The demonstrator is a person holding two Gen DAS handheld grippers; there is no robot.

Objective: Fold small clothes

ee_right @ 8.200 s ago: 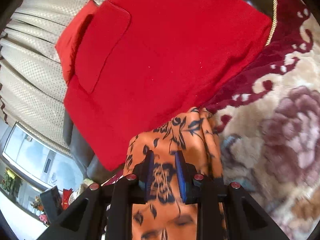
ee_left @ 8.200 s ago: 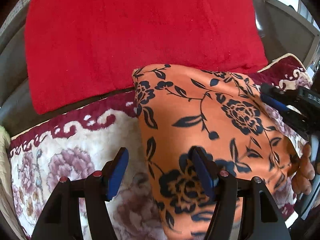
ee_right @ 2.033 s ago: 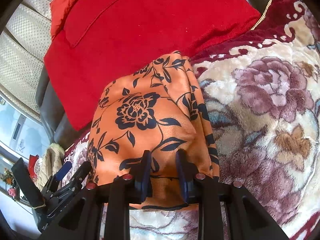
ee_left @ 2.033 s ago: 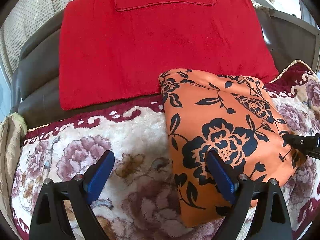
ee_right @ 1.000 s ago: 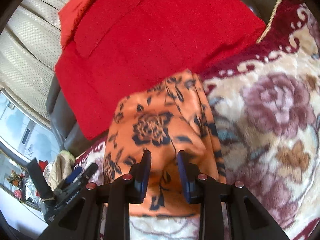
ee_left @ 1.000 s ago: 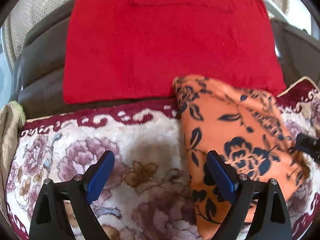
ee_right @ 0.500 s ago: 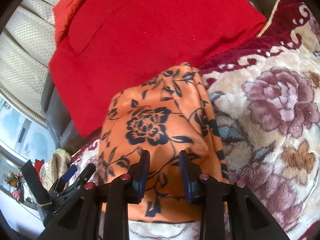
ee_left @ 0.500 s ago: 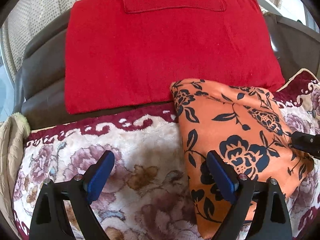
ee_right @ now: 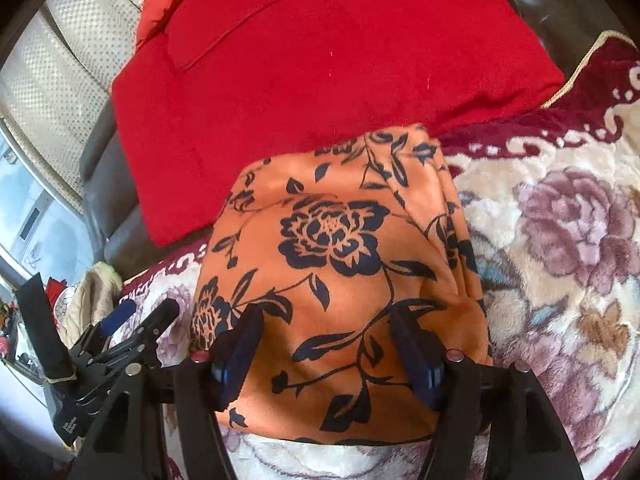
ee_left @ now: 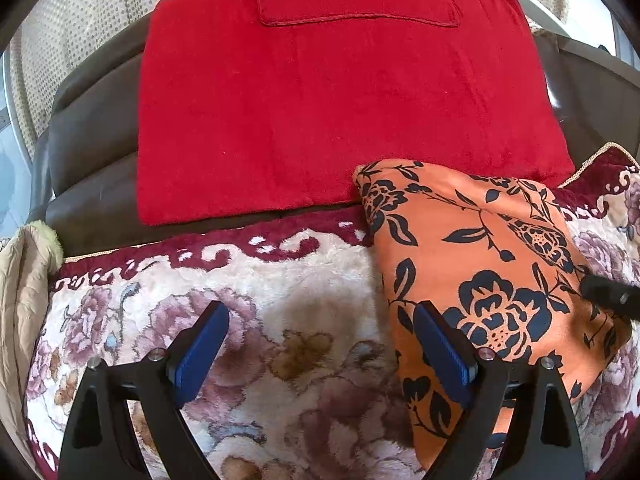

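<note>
— Plush floral blanket [ee_left: 304, 280] under us, red cloth [ee_left: 340, 92] draped over the dark sofa back behind. Where's the garment?

— Orange flowered garment [ee_right: 344, 264], folded, lies on the blanket near its maroon back border, its far corner touching the red cloth. My right gripper [ee_right: 332, 340] stands spread wide over its near edge, holding nothing.

— And your left?

— My left gripper [ee_left: 320, 340] gapes too, one finger over bare blanket, the other over the garment's edge.
</note>
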